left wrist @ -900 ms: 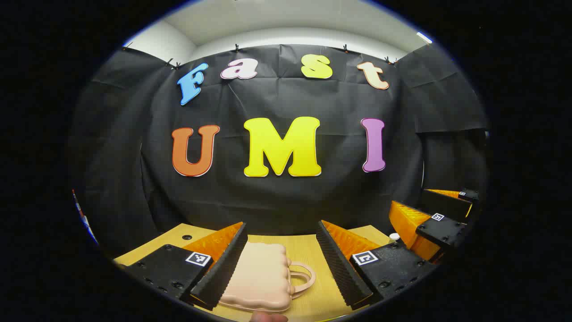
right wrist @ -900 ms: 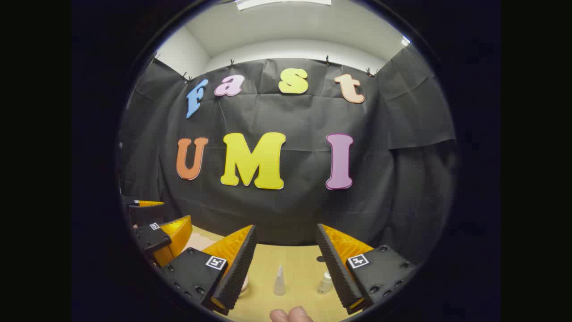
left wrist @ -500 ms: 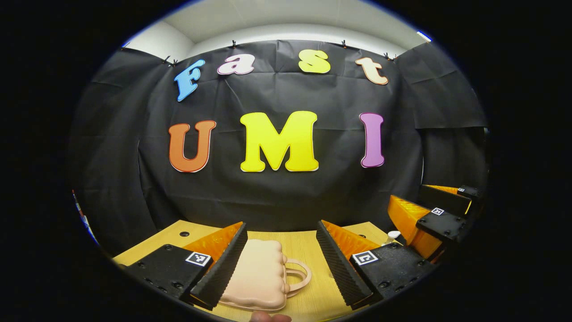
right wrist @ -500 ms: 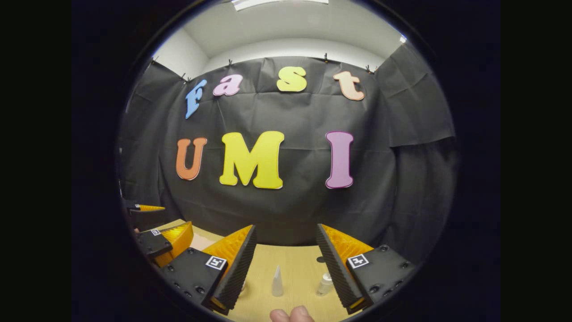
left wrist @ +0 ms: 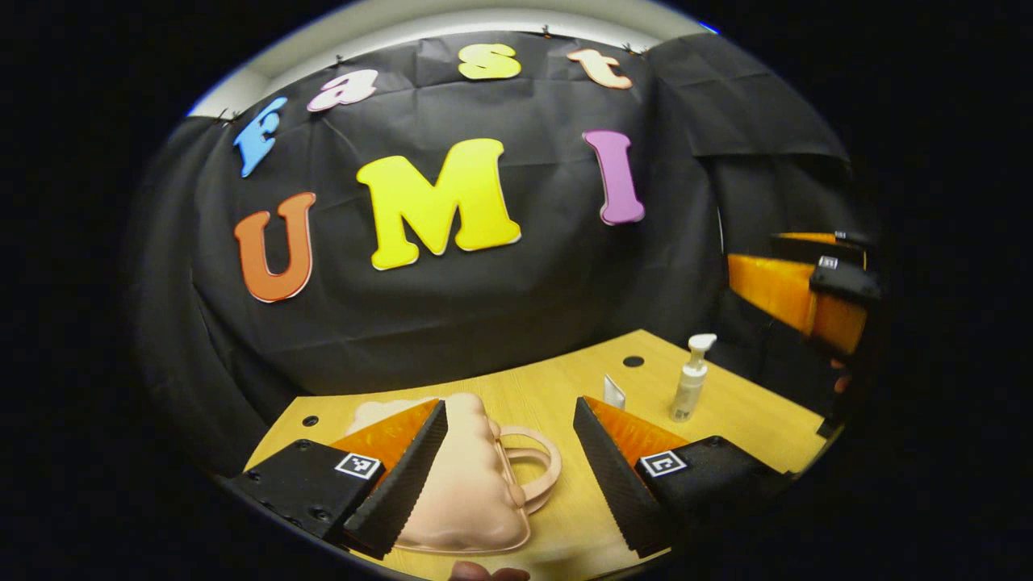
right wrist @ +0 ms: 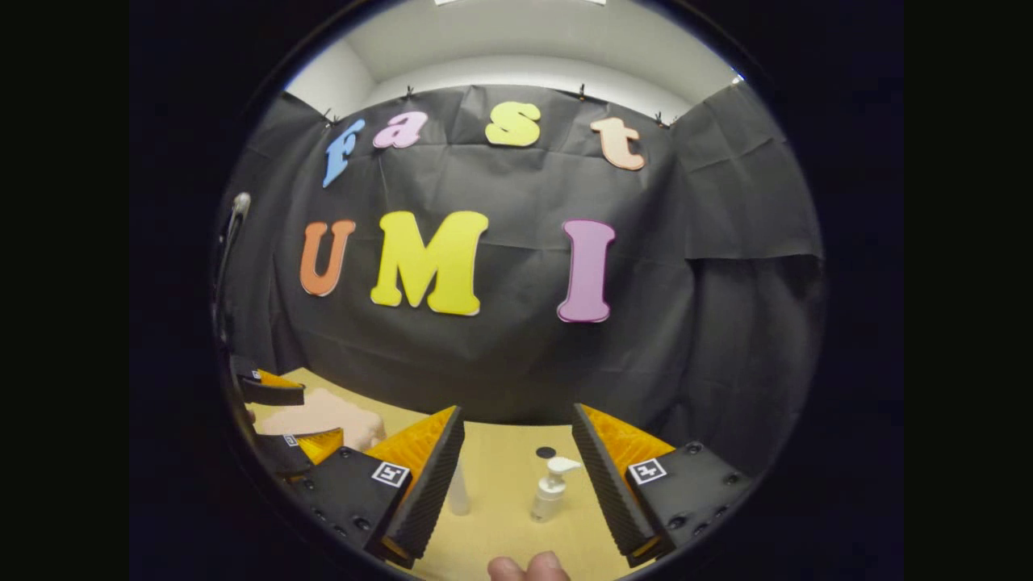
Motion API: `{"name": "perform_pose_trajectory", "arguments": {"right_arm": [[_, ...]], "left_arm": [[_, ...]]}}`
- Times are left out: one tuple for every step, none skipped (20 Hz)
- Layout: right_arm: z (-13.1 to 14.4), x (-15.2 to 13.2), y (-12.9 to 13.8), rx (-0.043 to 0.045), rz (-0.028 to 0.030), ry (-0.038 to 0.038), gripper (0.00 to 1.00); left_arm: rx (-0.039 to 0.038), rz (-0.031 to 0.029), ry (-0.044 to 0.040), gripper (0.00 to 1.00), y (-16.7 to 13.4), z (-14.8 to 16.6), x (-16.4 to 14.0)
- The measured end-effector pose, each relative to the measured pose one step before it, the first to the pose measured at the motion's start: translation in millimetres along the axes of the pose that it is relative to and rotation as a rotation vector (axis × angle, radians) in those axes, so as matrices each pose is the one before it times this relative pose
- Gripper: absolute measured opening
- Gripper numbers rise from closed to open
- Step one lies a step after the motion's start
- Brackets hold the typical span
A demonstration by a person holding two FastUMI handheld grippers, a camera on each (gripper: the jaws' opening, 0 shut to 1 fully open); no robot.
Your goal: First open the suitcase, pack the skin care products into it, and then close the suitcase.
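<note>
In the left gripper view the left gripper [left wrist: 508,476] hangs released over the wooden table [left wrist: 750,411], its two fingers spread wide with nothing between them but air. Below and between those fingers lies the small pink suitcase [left wrist: 472,492], flat and closed, its loop handle [left wrist: 534,468] pointing to the right. Farther right on the table a white pump bottle [left wrist: 691,379] stands upright, and a small tube [left wrist: 614,392] stands just left of it, nearer the suitcase. The right gripper [left wrist: 807,278] shows at the far right edge of this view, above the table.

In the right gripper view the right gripper [right wrist: 516,476] is also released, fingers apart and empty. The pump bottle [right wrist: 551,489] stands between them on the table, the tube [right wrist: 458,492] partly hidden by the left finger. The suitcase [right wrist: 323,415] lies far left, beside the left gripper [right wrist: 278,424]
</note>
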State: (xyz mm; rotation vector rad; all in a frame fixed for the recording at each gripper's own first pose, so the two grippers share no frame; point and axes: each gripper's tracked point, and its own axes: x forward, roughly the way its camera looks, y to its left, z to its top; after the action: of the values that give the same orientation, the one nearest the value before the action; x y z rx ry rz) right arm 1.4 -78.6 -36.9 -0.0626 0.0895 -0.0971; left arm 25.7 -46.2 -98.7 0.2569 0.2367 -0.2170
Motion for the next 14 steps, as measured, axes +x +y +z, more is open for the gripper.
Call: {"name": "perform_pose_trajectory", "arguments": {"right_arm": [[-2.25,-0.44,-8.4,0.00139,-0.01399,0.00551,0.79],[-3.16,-0.08,-9.35,-0.0014,-0.01331,0.00557,0.8],[-2.58,-0.02,-9.2,-0.00502,-0.01294,0.00597,0.8],[-3.33,0.56,-9.31,-0.00626,-0.01444,0.00667,0.8],[-3.94,0.9,-12.56,-0.00688,-0.02218,0.01166,0.8],[-3.31,-1.78,-13.58,-0.00201,-0.02334,0.00799,0.8],[-1.4,-1.0,-9.05,0.001,-0.01601,0.00463,0.8],[-2.13,-0.55,-7.7,0.0019,-0.01469,0.00422,0.8],[-5.07,-0.55,-9.29,0.00296,-0.01717,0.0109,0.8],[-5.97,-0.83,-7.34,0.00446,-0.01294,0.01264,0.8],[-3.66,-0.09,-4.63,0.0016,-0.00927,0.01013,0.8],[-4.18,-0.29,-2.89,-0.00456,-0.00625,0.00742,0.8],[-1.13,-0.87,-3.01,-0.0108,-0.00546,-0.00047,0.8],[1.5,-2.29,-0.95,-0.01304,-0.00099,-0.00967,0.8]], "left_arm": [[0.0364,-0.01691,0.0132,1.0,-6.15,-6.49,5.68],[0.04315,-0.00884,0.01823,1.0,-4.86,-7.88,6.36],[0.04614,-0.00718,0.02008,0.99,-4.0,-8.13,5.72],[0.04833,-0.00115,0.01791,0.99,-2.86,-8.0,9.54],[0.07798,-0.00993,0.06308,0.99,-7.6,-18.41,8.43],[0.02691,-0.00992,0.03385,0.99,-6.26,-9.11,5.02],[0.01912,-0.01346,0.02138,0.99,-3.81,-4.62,7.46],[0.02383,-0.00454,0.03744,0.99,-1.42,-6.53,7.86],[0.04538,-0.01008,0.05585,0.99,-3.52,-12.58,10.03],[0.02547,-0.00651,0.0317,0.99,-1.87,-6.12,5.03],[0.02527,0.00027,0.02769,0.98,-2.01,-7.82,8.22],[0.01962,0.00126,0.02505,0.96,-1.06,-4.92,5.4],[0.01506,0.00295,0.01641,0.94,-0.47,-4.12,5.12],[0.01927,0.00616,0.02593,0.91,1.54,-3.99,6.35]]}}
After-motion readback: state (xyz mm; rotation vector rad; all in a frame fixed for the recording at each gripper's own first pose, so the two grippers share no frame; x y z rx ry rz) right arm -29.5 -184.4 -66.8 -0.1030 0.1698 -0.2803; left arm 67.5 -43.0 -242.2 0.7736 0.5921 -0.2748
